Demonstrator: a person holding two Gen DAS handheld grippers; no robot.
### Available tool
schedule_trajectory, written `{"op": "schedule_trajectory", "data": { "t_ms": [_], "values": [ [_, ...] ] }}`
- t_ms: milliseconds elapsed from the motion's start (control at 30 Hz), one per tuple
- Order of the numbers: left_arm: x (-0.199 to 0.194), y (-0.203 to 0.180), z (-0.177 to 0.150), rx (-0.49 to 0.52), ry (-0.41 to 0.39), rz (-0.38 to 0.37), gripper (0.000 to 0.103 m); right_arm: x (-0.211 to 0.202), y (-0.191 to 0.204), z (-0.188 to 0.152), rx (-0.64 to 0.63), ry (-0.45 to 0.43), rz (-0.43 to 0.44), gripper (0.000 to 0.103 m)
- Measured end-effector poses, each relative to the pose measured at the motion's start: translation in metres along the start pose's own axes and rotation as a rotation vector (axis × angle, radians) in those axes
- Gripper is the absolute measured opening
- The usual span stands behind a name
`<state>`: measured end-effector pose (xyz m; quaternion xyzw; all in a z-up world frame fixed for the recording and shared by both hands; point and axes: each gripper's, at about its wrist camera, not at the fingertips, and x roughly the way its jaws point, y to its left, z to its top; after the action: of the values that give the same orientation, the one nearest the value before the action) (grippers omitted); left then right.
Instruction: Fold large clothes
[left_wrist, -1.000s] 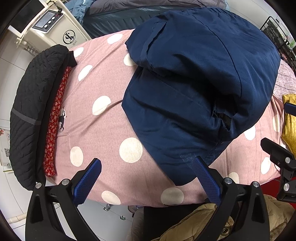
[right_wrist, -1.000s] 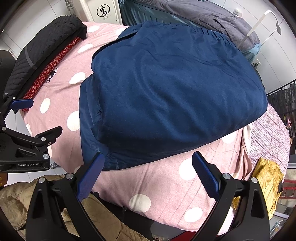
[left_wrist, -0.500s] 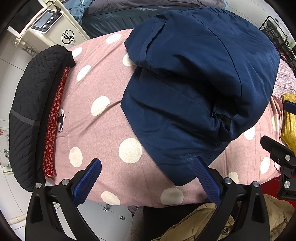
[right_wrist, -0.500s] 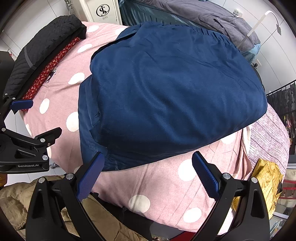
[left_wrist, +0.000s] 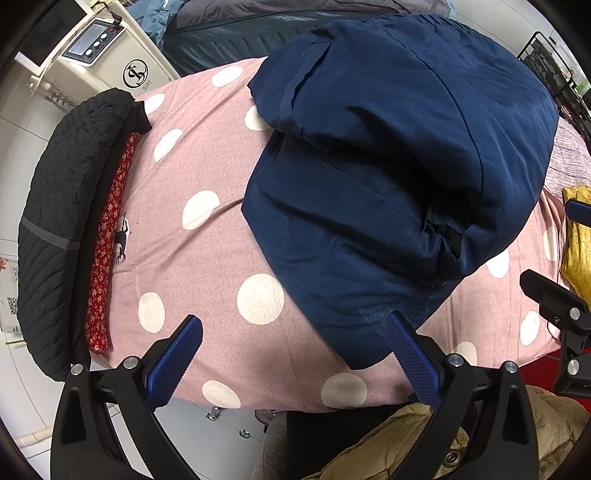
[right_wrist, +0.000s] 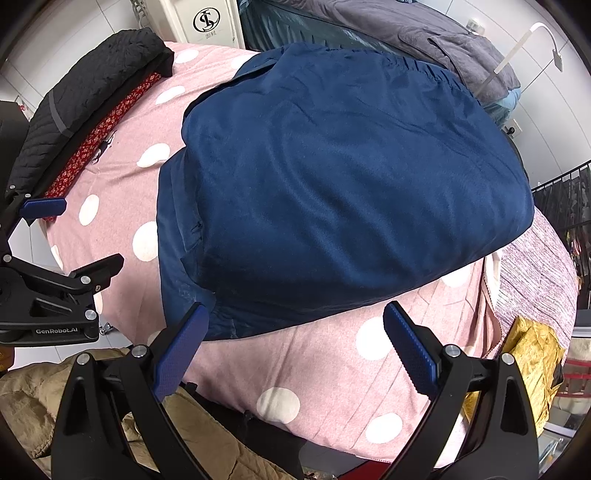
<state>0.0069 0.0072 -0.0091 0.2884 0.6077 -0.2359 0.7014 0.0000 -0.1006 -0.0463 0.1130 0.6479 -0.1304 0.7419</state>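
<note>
Navy garment (right_wrist: 332, 177) lies folded, apparently doubled over, puffy and smooth-topped.

**Both grippers open, holding nothing**

The left gripper (left_wrist: 293, 354) has its jaws spread wide, the blue ribbed pads (left_wrist: 175, 363) angled outward at 7 and 5 o'clock of its own view. Nothing sits between them. The right gripper (right_wrist: 295, 349) is spread just as wide and equally empty. In the right wrist view the left gripper shows at 9 o'clock; in the left wrist view the right one shows at 3 o'clock.
</note>
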Motion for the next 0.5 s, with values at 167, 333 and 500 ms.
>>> {"op": "schedule_trajectory", "data": {
  "t_ms": [167, 333, 500],
  "values": [
    [0.0, 0.0, 0.0001, -0.001, -0.001, 0.0, 0.097, 0.0002, 0.0001, -0.0005, 0.001, -0.001, 0.0, 0.094],
    [0.0, -0.0001, 0.0, -0.001, 0.0, 0.0, 0.097, 0.0005, 0.0005, -0.0008, 0.001, 0.0, 0.001, 0.094],
    [0.0001, -0.0001, -0.0001, -0.001, 0.0, 0.0, 0.097, 0.0008, 0.0006, -0.0016, 0.0, -0.001, 0.001, 0.094]
  ]
}}
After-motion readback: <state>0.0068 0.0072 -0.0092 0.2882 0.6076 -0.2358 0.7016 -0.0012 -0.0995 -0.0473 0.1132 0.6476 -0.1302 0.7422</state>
